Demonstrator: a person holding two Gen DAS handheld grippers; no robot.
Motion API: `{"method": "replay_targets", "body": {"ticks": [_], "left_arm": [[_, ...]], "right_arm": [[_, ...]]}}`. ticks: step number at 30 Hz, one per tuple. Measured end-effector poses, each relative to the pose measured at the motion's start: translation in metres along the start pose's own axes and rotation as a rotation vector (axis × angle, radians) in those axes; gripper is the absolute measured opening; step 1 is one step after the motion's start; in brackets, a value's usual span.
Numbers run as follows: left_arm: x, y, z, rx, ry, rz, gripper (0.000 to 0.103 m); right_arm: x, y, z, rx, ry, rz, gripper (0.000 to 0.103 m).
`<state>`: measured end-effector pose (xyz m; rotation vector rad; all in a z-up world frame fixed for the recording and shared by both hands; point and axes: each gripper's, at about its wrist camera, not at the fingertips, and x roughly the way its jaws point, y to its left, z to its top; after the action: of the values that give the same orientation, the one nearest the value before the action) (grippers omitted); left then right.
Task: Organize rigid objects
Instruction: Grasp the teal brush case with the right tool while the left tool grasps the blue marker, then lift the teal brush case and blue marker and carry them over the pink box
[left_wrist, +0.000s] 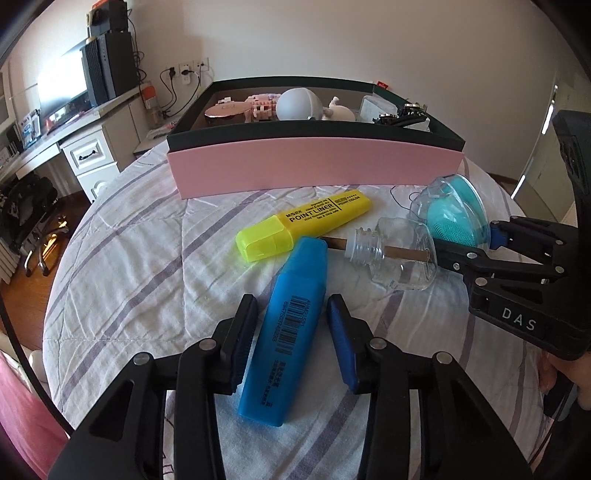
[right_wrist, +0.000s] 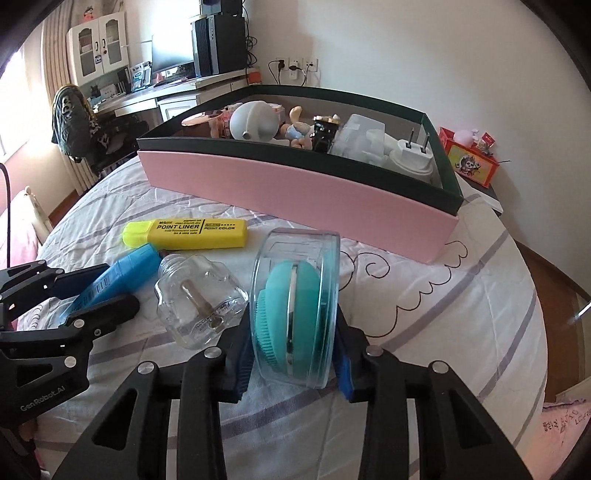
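Observation:
On the striped quilt lies a blue highlighter (left_wrist: 284, 332), and my left gripper (left_wrist: 291, 306) is shut on its body near the middle, one pad on each long side. Its capped end reaches toward a yellow highlighter (left_wrist: 306, 221). A small clear glass bottle (right_wrist: 199, 299) with a stick inside lies on its side between the two grippers. My right gripper (right_wrist: 293, 332) is shut on a round clear case (right_wrist: 295, 295) standing on edge, with a teal silicone brush inside. Behind stands the pink box (right_wrist: 295, 192) with a dark green rim.
The box holds several small things, among them a white plug adapter (right_wrist: 413, 158) and a white round gadget (right_wrist: 255, 118). A desk with a monitor (left_wrist: 62, 88) and a chair stand left of the bed. A red box (right_wrist: 472, 162) sits on a stand at right.

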<state>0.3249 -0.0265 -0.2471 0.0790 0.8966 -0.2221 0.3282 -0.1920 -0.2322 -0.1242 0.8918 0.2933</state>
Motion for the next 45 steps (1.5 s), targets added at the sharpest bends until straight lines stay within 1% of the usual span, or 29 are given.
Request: {"method": "replay_targets", "body": {"ticks": [1,2,5,9,14,18,19,20,22,23,27,28,29,34,38,45], "left_arm": [[-0.001,0.000,0.001,0.001,-0.006,-0.010,0.027],[-0.002,-0.001,0.001,0.003,-0.013,-0.018,0.027],[-0.009,-0.001,-0.003,-0.003,-0.040,-0.013,0.027],[-0.029,0.002,-0.008,-0.030,-0.103,-0.003,0.027],[-0.074,-0.001,-0.009,-0.040,-0.213,0.018,0.027],[-0.116,-0.005,-0.011,-0.032,-0.305,0.042,0.027],[-0.127,-0.006,-0.011,-0.030,-0.328,0.038,0.027],[-0.138,-0.007,-0.013,-0.032,-0.350,0.034,0.027],[-0.159,-0.010,-0.017,-0.025,-0.389,0.037,0.027],[-0.168,-0.011,-0.020,-0.027,-0.409,0.037,0.027],[-0.202,-0.014,-0.028,-0.031,-0.473,0.049,0.027],[-0.209,-0.015,-0.030,-0.028,-0.485,0.053,0.027],[-0.216,-0.014,-0.033,-0.033,-0.501,0.052,0.027],[-0.250,-0.016,-0.044,-0.026,-0.559,0.071,0.027],[-0.269,-0.019,-0.052,-0.019,-0.591,0.080,0.027],[-0.294,-0.020,-0.066,-0.016,-0.635,0.094,0.027]], "right_arm": [[-0.002,0.000,-0.001,0.009,-0.006,0.003,0.037],[-0.004,0.000,-0.003,0.019,-0.014,0.005,0.037],[-0.017,-0.002,-0.009,0.055,-0.063,0.013,0.037],[-0.038,-0.003,-0.018,0.116,-0.146,0.036,0.037],[-0.066,0.008,-0.027,0.162,-0.239,0.040,0.037],[-0.099,0.030,-0.029,0.147,-0.327,0.027,0.037],[-0.105,0.034,-0.028,0.137,-0.334,0.023,0.037],[-0.116,0.040,-0.027,0.130,-0.363,0.020,0.037],[-0.131,0.049,-0.026,0.108,-0.376,0.012,0.037],[-0.141,0.054,-0.027,0.101,-0.398,0.013,0.037],[-0.178,0.067,-0.031,0.082,-0.473,0.001,0.037],[-0.185,0.072,-0.031,0.074,-0.475,-0.010,0.037],[-0.193,0.075,-0.033,0.073,-0.493,-0.014,0.037],[-0.223,0.090,-0.039,0.052,-0.551,-0.021,0.037],[-0.242,0.102,-0.044,0.031,-0.589,-0.020,0.037],[-0.258,0.114,-0.051,0.003,-0.619,-0.004,0.037]]}}
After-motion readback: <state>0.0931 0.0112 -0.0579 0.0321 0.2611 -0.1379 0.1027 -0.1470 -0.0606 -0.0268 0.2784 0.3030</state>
